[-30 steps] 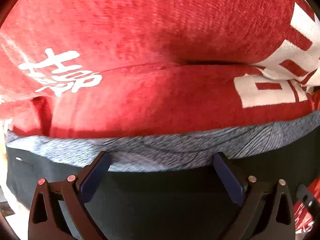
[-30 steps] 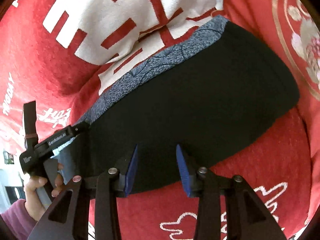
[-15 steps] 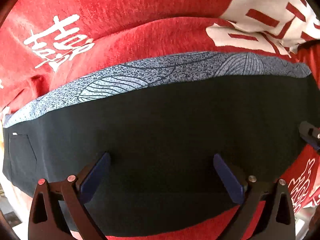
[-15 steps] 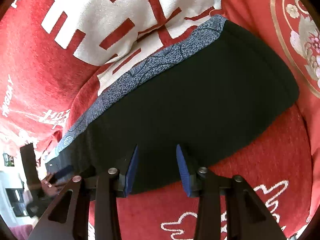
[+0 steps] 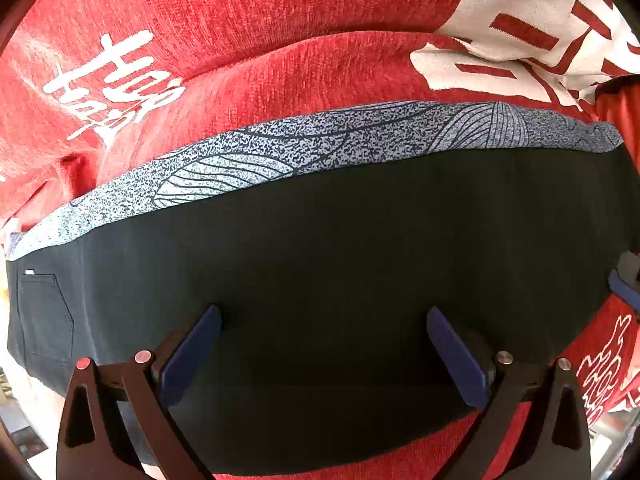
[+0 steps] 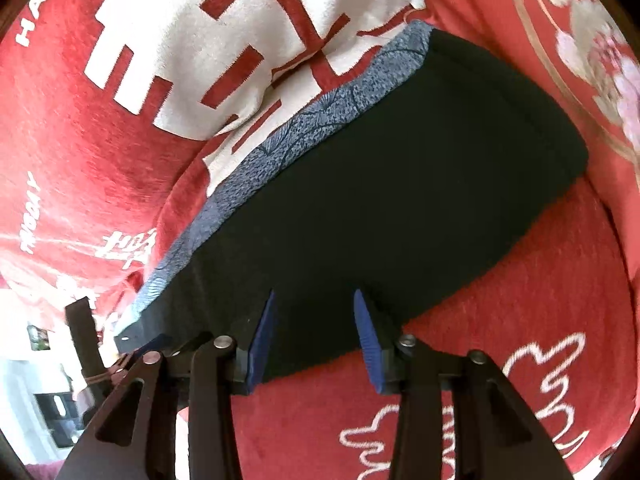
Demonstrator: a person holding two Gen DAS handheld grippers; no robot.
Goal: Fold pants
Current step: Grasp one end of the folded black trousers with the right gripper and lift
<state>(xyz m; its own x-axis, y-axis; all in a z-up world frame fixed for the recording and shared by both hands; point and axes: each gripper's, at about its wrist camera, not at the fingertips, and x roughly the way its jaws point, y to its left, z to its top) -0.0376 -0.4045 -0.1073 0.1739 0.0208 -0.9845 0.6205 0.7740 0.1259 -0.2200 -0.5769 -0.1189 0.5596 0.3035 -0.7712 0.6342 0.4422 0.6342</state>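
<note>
In the left wrist view we are looking at the pants (image 5: 340,264) lying flat as a broad dark band across the middle of the frame, spread on a red blanket (image 5: 248,12) printed with white characters. A speckled grey-blue patterned strip (image 5: 304,148) is running along the upper edge of the dark fabric, from the left side to the upper right. A stitched pocket (image 5: 44,316) is showing at the lower left of the garment. We are holding the left claw (image 5: 322,344) at the bottom centre of the frame, its two blue pads spread wide apart over the dark cloth and gripping nothing.

In the right wrist view the pants (image 6: 384,200) are stretching diagonally from the lower left to the upper right, with the patterned strip (image 6: 304,124) bordering their upper left side. The red blanket (image 6: 520,320) is surrounding them on all sides. We are keeping the right claw (image 6: 314,332) at the bottom centre, its blue pads parted over the near edge of the fabric with nothing between them. Part of the left claw (image 6: 120,356) is appearing at the lower left, by the far corner of the garment.
</note>
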